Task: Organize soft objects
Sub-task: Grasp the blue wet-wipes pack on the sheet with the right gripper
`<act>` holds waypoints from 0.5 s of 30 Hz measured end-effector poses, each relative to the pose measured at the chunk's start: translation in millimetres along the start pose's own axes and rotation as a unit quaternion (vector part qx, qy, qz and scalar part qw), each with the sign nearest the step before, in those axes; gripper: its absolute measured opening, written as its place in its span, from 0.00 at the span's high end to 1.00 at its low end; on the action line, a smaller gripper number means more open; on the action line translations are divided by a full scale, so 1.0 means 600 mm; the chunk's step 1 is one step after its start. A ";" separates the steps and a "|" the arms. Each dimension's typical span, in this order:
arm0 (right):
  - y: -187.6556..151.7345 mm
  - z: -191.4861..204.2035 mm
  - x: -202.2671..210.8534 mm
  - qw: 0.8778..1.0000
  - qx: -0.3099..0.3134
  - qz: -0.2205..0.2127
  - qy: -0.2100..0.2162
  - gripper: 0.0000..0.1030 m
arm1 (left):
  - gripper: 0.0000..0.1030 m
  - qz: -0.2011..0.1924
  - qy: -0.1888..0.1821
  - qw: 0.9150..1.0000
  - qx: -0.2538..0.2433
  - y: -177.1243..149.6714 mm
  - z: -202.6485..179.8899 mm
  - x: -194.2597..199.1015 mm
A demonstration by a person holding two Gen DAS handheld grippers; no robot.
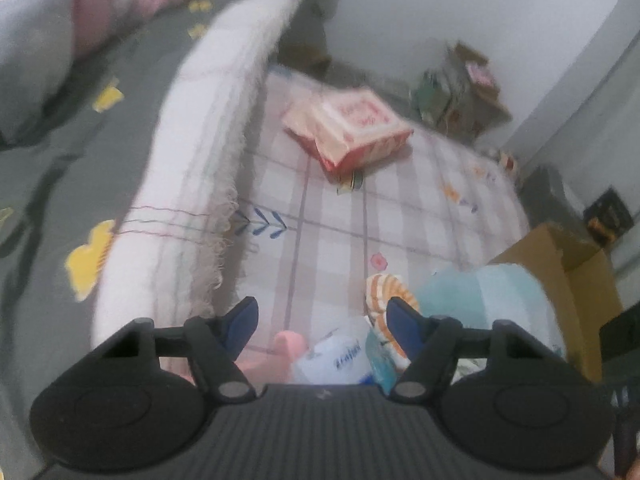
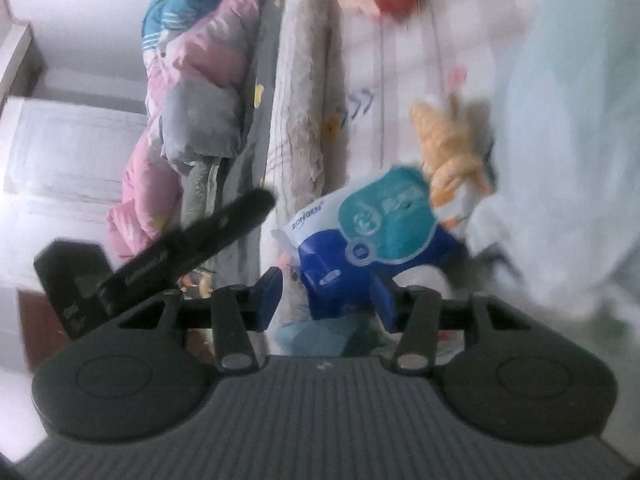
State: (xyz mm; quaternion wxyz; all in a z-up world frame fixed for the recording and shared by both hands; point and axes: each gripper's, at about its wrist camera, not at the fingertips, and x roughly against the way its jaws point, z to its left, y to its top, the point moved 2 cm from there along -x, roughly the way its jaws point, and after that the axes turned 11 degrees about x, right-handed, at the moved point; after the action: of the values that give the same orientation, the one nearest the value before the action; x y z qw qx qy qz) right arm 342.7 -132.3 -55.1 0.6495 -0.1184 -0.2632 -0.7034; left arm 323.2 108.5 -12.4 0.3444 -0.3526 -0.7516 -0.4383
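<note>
My left gripper (image 1: 322, 316) is open and empty, above a pile of soft things on the checked mat (image 1: 320, 216): a blue-and-white tissue pack (image 1: 340, 360), an orange-striped plush (image 1: 384, 292), a pink soft piece (image 1: 290, 342) and a pale teal plush (image 1: 492, 296). My right gripper (image 2: 328, 296) has its jaws wide around the lower end of the same tissue pack (image 2: 372, 236); whether the pads touch it is unclear. The orange plush (image 2: 448, 152) and the pale teal plush (image 2: 560, 140) lie beside the pack. The left gripper's black finger (image 2: 200, 236) shows at left.
A red-and-white package (image 1: 352, 128) lies farther out on the mat. A white fringed blanket edge (image 1: 192, 184) hangs off the bed, with a pink-and-grey quilt (image 2: 188, 100) on it. A cardboard box (image 1: 568, 280) stands at right. Clutter (image 1: 460, 88) sits by the wall.
</note>
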 end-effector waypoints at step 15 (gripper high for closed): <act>-0.001 -0.041 0.018 0.999 -0.027 -0.013 -0.018 0.53 | 0.64 0.191 -0.033 0.980 -0.037 0.000 -0.012 -0.125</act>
State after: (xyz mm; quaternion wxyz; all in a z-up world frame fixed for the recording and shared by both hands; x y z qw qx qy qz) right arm 344.8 -154.2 -70.5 0.6319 -0.1448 -0.2571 -0.7167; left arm 363.1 84.7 -71.9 0.3838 -0.5166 -0.6642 -0.3803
